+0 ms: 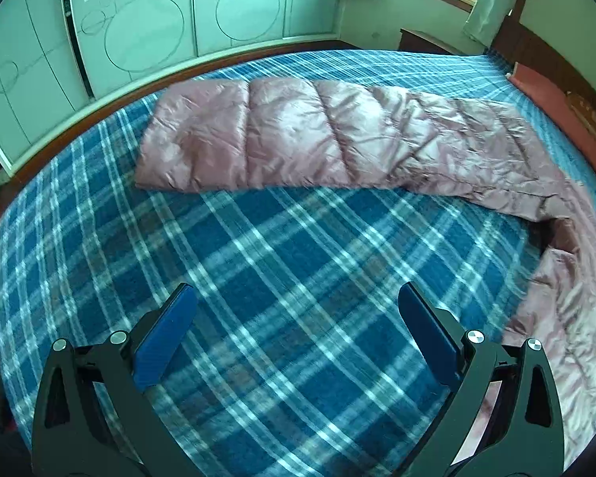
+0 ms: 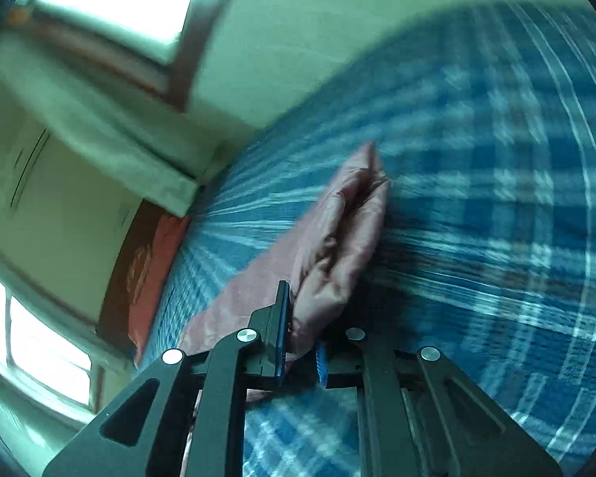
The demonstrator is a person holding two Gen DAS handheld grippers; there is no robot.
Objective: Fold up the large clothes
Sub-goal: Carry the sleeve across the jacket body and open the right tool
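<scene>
Pink quilted down coat lies lengthwise near the bed's far edge, its left part folded into a flat slab, its right end trailing unfolded toward the near right corner; judged roughly half done. Right gripper is clamped on a bunched fold of it; left gripper hangs spread and empty over plaid. No containers visible.

Plaid-covered bed under pink quilted, seemingly folded garment.

both wrist views above the plaid bed, shared pink quilt
</scene>
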